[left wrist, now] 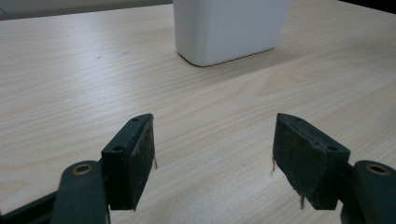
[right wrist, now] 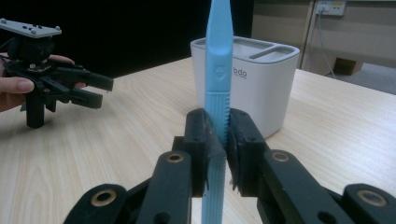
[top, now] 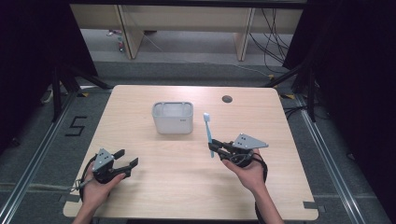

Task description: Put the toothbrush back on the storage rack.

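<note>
A light blue toothbrush [top: 208, 133] stands upright, held by its handle [right wrist: 217, 93] in my right gripper [top: 218, 148], whose jaws are shut on it above the right half of the table. A white rectangular holder [top: 173, 117] with top openings sits at the table's middle back; the right gripper view has this holder [right wrist: 264, 79] just behind the brush. My left gripper [top: 128, 159] is open near the front left, nothing between its pads [left wrist: 140, 154], facing the holder [left wrist: 229, 28].
The wooden table [top: 154, 186] has a round cable hole [top: 227, 99] at the back right. Dark stands and cables flank the table on the floor. My left gripper [right wrist: 100, 91] with its hand appears far left in the right gripper view.
</note>
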A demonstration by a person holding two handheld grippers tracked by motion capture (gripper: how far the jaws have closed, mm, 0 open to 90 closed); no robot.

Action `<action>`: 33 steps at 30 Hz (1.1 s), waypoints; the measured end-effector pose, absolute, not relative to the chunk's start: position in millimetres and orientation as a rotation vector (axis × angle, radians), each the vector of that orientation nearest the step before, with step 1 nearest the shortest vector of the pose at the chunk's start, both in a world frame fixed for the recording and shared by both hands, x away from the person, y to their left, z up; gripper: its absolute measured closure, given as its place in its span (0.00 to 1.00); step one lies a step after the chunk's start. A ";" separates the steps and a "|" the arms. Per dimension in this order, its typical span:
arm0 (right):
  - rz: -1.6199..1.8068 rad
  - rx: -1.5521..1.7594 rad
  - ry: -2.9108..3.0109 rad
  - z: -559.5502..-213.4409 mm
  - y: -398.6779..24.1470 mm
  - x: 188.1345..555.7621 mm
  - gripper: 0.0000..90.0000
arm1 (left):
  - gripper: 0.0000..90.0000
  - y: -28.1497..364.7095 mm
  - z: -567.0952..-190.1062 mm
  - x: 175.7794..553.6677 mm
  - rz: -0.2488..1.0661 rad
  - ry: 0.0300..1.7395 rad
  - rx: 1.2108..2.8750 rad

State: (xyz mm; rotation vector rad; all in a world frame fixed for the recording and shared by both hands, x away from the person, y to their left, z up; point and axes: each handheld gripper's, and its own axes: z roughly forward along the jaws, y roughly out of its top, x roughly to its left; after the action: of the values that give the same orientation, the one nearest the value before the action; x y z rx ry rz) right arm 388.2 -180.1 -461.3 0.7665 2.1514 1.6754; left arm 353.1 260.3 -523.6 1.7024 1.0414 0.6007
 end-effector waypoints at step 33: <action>1.724 0.733 2.108 -462.3 -160.1 382.1 0.88 | 0.31 228.5 -496.4 346.7 0.506 0.890 1.640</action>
State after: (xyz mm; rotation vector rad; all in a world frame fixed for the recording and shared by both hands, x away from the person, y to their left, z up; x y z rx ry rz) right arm 382.1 -160.1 -462.3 0.7334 2.1085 1.7239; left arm 346.7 228.5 -496.4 1.6403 0.8895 0.5064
